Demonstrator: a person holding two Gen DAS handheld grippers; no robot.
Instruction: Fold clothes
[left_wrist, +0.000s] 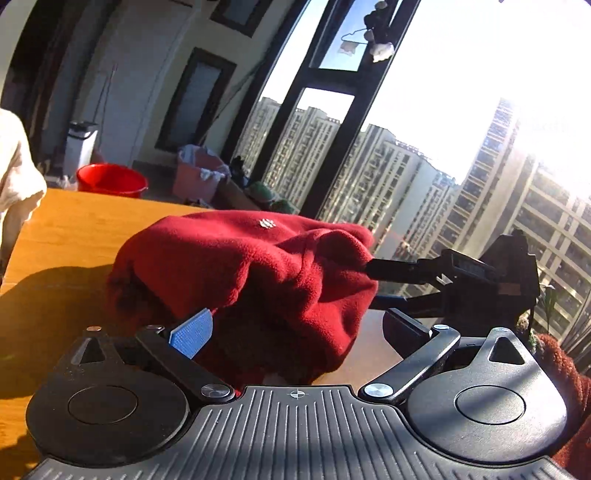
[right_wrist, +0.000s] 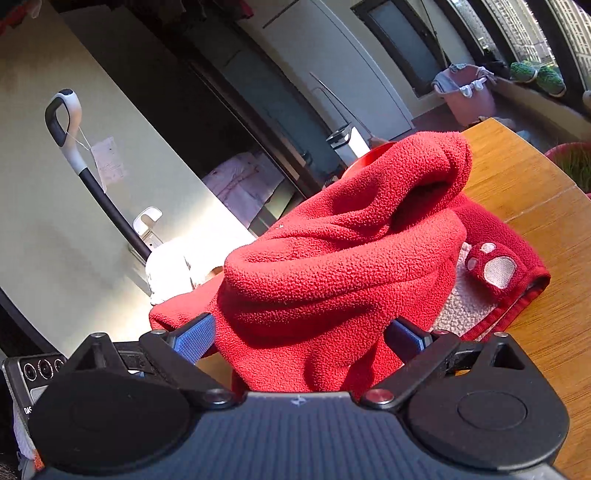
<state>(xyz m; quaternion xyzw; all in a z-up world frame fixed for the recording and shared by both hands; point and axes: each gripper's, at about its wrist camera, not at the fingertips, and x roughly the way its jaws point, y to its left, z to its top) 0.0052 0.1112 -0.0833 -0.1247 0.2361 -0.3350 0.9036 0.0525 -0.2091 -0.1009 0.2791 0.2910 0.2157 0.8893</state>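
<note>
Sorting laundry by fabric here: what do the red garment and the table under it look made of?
Red garment: looks like fleece, matte, with a pebbly napped pile; a cream, curly sherpa-like lining shows at its edge. Table: looks like wood or bamboo veneer, with fine straight grain and a smooth, slightly glossy finish.
</note>
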